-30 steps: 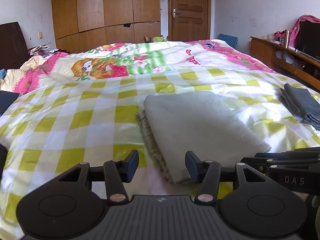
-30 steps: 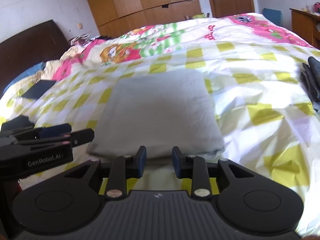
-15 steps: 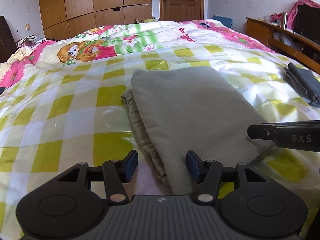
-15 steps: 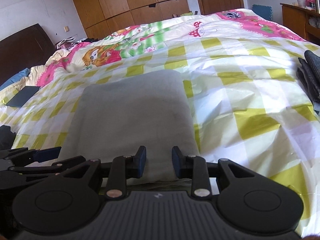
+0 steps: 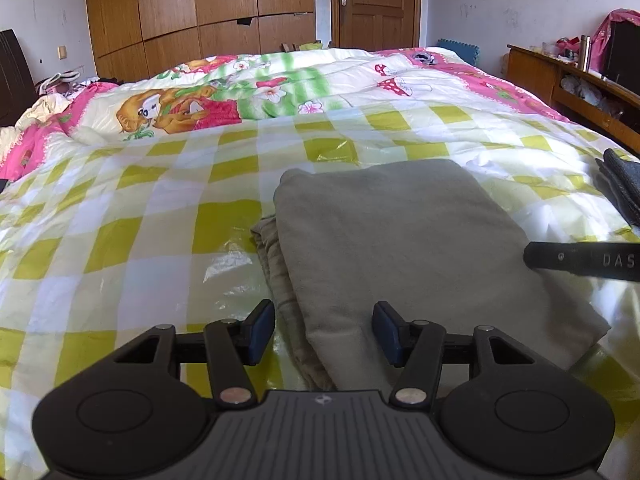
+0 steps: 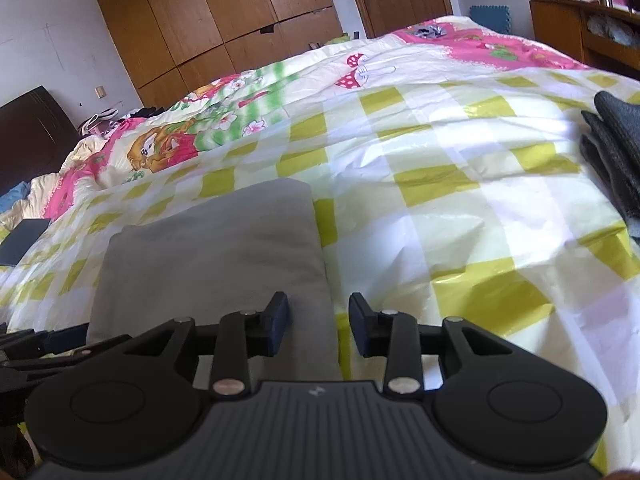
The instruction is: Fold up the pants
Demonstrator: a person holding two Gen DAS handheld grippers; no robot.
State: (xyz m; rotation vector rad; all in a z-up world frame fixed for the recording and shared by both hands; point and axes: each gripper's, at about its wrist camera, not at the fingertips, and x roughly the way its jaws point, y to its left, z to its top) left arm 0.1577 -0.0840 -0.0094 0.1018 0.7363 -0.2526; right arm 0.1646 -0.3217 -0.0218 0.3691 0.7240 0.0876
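Observation:
The grey-green pants (image 5: 404, 248) lie folded into a flat rectangle on the yellow-checked bed cover (image 5: 132, 236); they also show in the right wrist view (image 6: 216, 252). My left gripper (image 5: 323, 330) is open and empty, its jaws astride the near left corner of the folded pants. My right gripper (image 6: 318, 326) is open and empty at the near right corner of the pants. The right gripper's finger (image 5: 580, 260) reaches into the left wrist view over the right side of the pants.
A dark grey folded garment (image 6: 616, 152) lies at the right edge of the bed, also in the left wrist view (image 5: 620, 188). A cartoon quilt (image 5: 248, 92) covers the far half. A wooden cabinet (image 5: 572, 76) stands right, wardrobes (image 5: 200, 12) behind.
Both grippers moved forward and lower toward the near edge of the folded pants. The right gripper shifted right to the pants' right corner. Both stayed open; the pants did not move.

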